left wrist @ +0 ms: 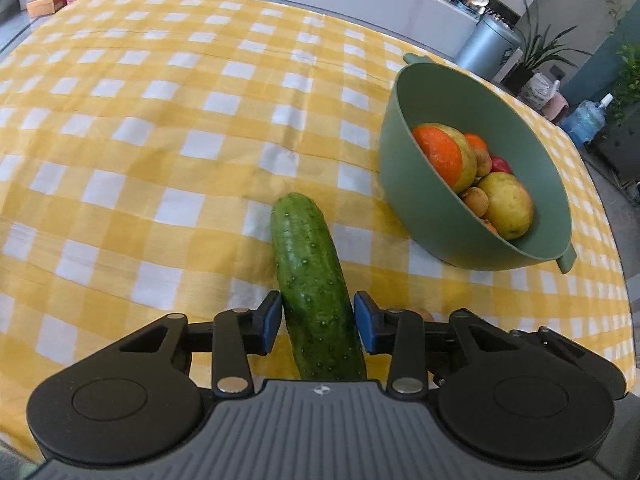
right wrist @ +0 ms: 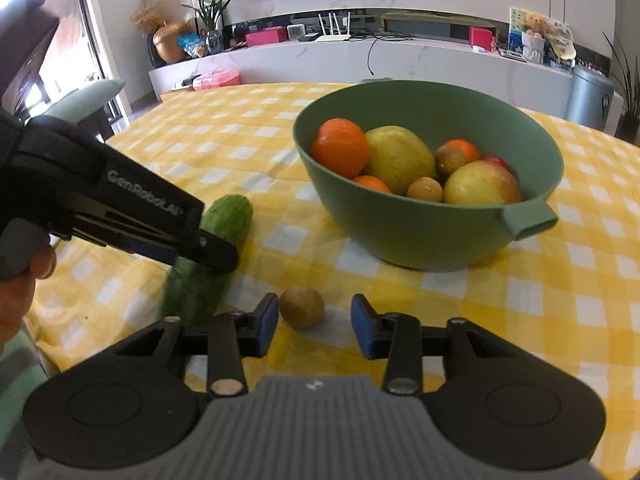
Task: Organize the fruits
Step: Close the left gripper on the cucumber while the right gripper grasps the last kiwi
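A green cucumber (left wrist: 312, 280) lies on the yellow checked cloth, pointing away from me. My left gripper (left wrist: 318, 322) stands around its middle, pads touching or nearly touching its sides. In the right wrist view the cucumber (right wrist: 226, 216) shows with the left gripper over it. A green bowl (left wrist: 404, 184) holds oranges, pears and small fruits; it also shows in the right wrist view (right wrist: 420, 236). My right gripper (right wrist: 314, 326) is open, with a brown kiwi (right wrist: 302, 306) on the cloth just ahead between its fingers.
The table's near edge runs just below both grippers. Beyond the far edge stand a white TV cabinet (right wrist: 360, 60) with boxes, a grey bin (right wrist: 588, 98) and potted plants. A chair (right wrist: 80, 104) stands at the table's left.
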`<state>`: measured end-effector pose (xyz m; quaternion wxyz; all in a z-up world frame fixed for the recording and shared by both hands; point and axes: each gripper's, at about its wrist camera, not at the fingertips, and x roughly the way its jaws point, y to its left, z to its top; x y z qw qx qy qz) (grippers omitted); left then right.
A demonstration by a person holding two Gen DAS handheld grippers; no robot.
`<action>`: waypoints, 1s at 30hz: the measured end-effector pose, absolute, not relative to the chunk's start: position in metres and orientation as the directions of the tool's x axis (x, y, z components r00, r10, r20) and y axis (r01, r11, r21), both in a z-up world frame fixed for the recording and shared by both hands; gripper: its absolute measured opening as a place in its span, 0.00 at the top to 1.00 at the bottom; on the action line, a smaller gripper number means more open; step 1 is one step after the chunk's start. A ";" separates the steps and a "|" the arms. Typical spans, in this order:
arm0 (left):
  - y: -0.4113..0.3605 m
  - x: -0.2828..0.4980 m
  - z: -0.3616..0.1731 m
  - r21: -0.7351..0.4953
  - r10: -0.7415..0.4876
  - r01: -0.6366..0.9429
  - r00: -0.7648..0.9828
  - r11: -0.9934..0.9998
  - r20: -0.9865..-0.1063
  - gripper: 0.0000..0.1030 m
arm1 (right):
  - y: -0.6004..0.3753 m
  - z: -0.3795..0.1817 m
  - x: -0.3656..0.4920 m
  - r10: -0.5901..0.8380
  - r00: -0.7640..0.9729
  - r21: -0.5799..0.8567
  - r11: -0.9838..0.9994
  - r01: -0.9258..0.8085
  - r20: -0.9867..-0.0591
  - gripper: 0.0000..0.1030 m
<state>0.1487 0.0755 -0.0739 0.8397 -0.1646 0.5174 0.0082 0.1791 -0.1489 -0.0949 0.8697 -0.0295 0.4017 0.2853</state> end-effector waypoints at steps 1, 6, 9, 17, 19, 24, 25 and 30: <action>0.075 0.149 -0.073 -0.272 -0.162 -0.176 0.470 0.946 -0.867 0.59 | -0.148 -0.095 0.179 0.472 0.515 0.175 0.835 -0.522 -0.716 0.65; 0.078 0.147 -0.074 -0.307 -0.186 -0.174 0.495 0.936 -0.849 0.59 | -0.146 -0.097 0.181 0.478 0.505 0.179 0.829 -0.530 -0.719 0.68; 0.076 0.145 -0.075 -0.307 -0.184 -0.173 0.504 0.936 -0.844 0.58 | -0.142 -0.099 0.182 0.484 0.496 0.181 0.822 -0.539 -0.721 0.70; 0.067 0.146 -0.085 -0.303 -0.190 -0.170 0.482 0.938 -0.856 0.48 | -0.136 -0.104 0.187 0.477 0.485 0.172 0.820 -0.546 -0.733 0.74; 0.065 0.145 -0.087 -0.303 -0.186 -0.171 0.489 0.938 -0.852 0.47 | -0.135 -0.105 0.188 0.470 0.482 0.170 0.823 -0.541 -0.739 0.77; 0.052 0.141 -0.088 -0.247 -0.141 -0.145 0.514 0.958 -0.846 0.47 | -0.134 -0.105 0.188 0.469 0.482 0.167 0.822 -0.544 -0.740 0.77; 0.050 0.140 -0.088 -0.240 -0.134 -0.139 0.523 0.961 -0.842 0.52 | -0.132 -0.105 0.188 0.467 0.482 0.163 0.822 -0.546 -0.741 0.77; 0.046 0.136 -0.089 -0.229 -0.115 -0.143 0.551 0.963 -0.827 0.54 | -0.131 -0.104 0.186 0.461 0.487 0.146 0.820 -0.554 -0.742 0.77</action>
